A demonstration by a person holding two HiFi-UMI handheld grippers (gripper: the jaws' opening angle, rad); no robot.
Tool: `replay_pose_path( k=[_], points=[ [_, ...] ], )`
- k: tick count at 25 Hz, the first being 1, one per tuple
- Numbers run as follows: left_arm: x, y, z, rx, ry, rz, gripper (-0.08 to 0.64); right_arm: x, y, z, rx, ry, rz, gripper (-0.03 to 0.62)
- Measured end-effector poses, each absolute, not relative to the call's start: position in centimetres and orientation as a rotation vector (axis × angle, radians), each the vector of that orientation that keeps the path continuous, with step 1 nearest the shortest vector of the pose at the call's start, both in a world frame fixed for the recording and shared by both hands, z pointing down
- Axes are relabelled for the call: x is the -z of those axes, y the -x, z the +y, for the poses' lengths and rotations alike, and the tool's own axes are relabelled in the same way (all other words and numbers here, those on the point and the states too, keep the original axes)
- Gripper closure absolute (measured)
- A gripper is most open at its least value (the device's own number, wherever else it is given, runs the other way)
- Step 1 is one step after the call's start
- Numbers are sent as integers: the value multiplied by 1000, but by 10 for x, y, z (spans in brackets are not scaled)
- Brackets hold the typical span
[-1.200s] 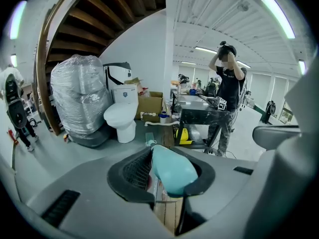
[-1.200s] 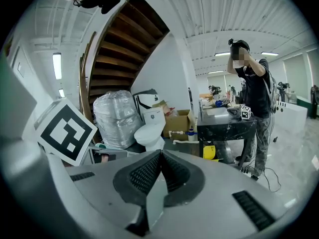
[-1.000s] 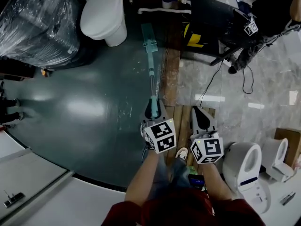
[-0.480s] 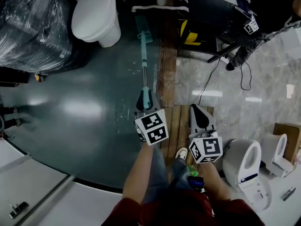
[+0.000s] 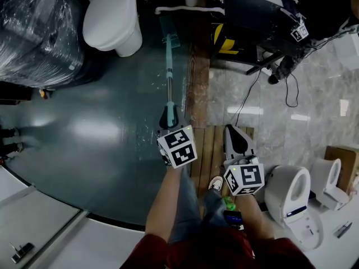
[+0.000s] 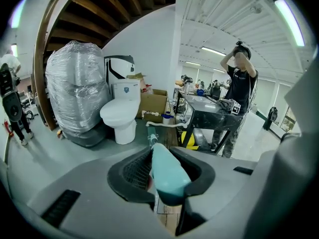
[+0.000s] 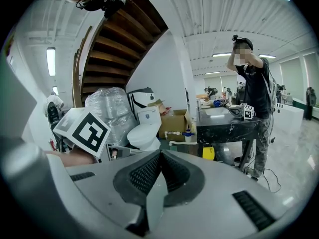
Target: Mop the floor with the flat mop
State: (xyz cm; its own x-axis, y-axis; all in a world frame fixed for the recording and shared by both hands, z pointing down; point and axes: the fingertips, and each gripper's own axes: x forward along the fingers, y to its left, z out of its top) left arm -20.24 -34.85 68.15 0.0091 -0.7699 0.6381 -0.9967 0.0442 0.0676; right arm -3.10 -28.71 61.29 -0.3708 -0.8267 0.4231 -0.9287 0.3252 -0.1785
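The flat mop has a teal head (image 5: 169, 31) lying on the dark green floor (image 5: 101, 133) near the white toilet (image 5: 112, 21), and its pole (image 5: 169, 77) runs back toward me. My left gripper (image 5: 169, 116) is shut on the teal grip end of the pole (image 6: 167, 171), which fills the space between its jaws. My right gripper (image 5: 238, 140) hangs beside it over the wooden strip, shut with nothing held; its jaws meet in the right gripper view (image 7: 160, 176).
A plastic-wrapped bundle (image 5: 39, 32) stands left of the toilet. A black table (image 5: 252, 21) with cables sits ahead on the right, where a person (image 6: 239, 93) stands. More toilets (image 5: 289, 198) are at my right. A wooden floor strip (image 5: 199, 88) borders the marble tiles.
The left gripper has pushed the mop forward and slightly left, so the head has slid farther toward the toilet and wall. The right gripper has barely moved.
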Motion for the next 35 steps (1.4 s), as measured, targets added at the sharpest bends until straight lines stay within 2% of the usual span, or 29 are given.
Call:
replay_pose_path(
  k=[15, 35],
  points=[
    [-665, 215, -323, -542, -1731, -1829, 439, -595, 32, -268, -558, -1588, -2357, 575],
    [-612, 182, -175, -594, -1687, -1845, 439, -520, -1, -180, -509, -1572, -2445, 575]
  ],
)
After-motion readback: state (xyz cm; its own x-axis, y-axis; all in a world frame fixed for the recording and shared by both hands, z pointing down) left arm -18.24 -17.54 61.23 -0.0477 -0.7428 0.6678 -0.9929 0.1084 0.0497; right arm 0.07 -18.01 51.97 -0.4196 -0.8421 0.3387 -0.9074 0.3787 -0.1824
